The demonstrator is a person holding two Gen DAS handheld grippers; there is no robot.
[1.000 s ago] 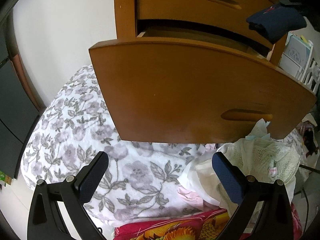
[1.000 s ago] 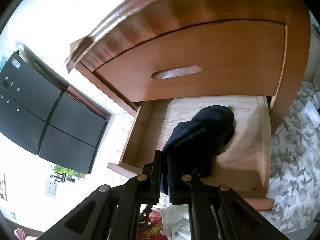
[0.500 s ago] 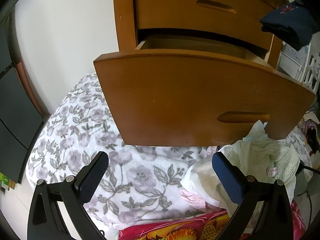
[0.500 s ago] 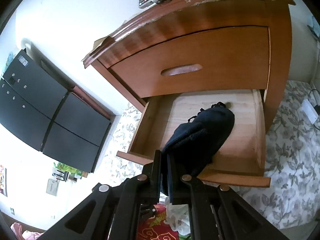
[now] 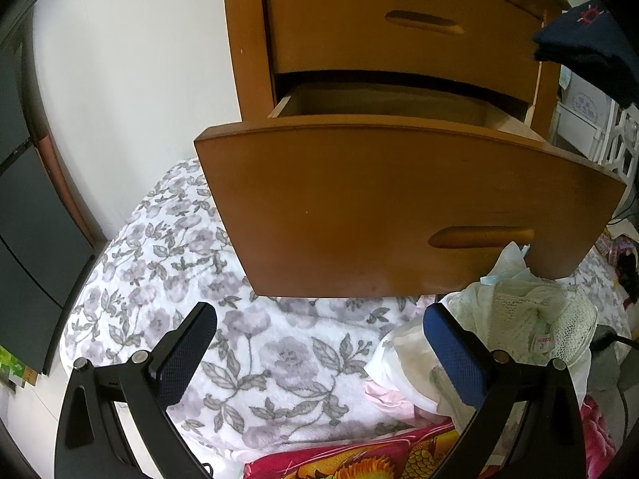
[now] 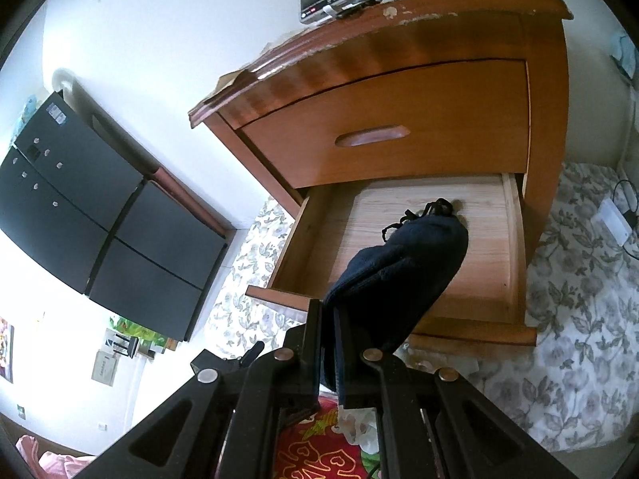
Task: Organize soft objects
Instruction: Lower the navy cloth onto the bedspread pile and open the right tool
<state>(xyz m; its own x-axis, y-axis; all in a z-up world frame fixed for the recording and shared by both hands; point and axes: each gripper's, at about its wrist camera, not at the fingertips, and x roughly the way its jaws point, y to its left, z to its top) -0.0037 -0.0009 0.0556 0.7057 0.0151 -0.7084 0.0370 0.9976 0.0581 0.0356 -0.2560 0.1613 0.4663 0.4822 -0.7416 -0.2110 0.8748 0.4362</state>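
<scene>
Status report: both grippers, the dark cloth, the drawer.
Right gripper shut on dark cloth, held above open drawer. Left gripper open, empty, over flowered blanket. Drawer bare, nothing in the way.

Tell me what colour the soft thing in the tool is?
Dark navy blue knitted cloth, clearest in the right wrist view.

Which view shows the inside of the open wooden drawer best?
Right wrist view: it looks down into the open wooden drawer, showing its pale floor and side walls, partly hidden by the dark navy folded cloth. Left wrist view shows mostly the drawer's curved front and a sliver of interior.
</scene>
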